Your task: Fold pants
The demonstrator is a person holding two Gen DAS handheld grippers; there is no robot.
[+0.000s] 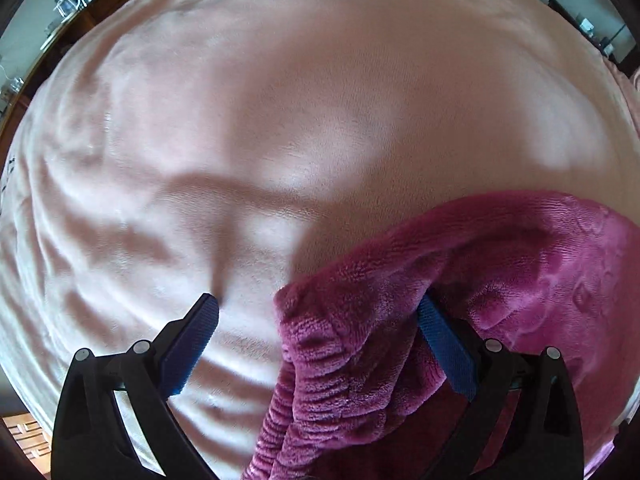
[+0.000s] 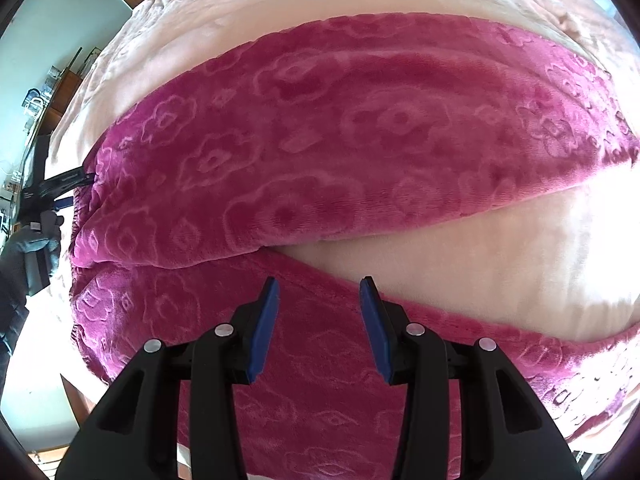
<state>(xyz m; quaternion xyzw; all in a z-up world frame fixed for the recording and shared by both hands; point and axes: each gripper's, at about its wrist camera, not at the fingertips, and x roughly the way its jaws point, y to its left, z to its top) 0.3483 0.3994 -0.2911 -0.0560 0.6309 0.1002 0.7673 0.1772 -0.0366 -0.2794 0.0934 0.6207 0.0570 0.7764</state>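
Two legs of plush magenta pants [image 2: 304, 152] are lying spread on the pink blanket [image 1: 280, 100]; soft, limp, likely non-slippery. Left gripper [image 1: 320, 316] is gaping beside the gathered waistband [image 1: 320, 360], the best hold; right gripper [image 2: 318, 304] is hovering half-open, empty.

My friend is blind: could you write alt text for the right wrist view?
Magenta fleece pants with an embossed flower pattern lie across a pale pink blanket, their two legs spread apart. In the foreground, the right gripper hangs open above the nearer leg, gripping nothing.
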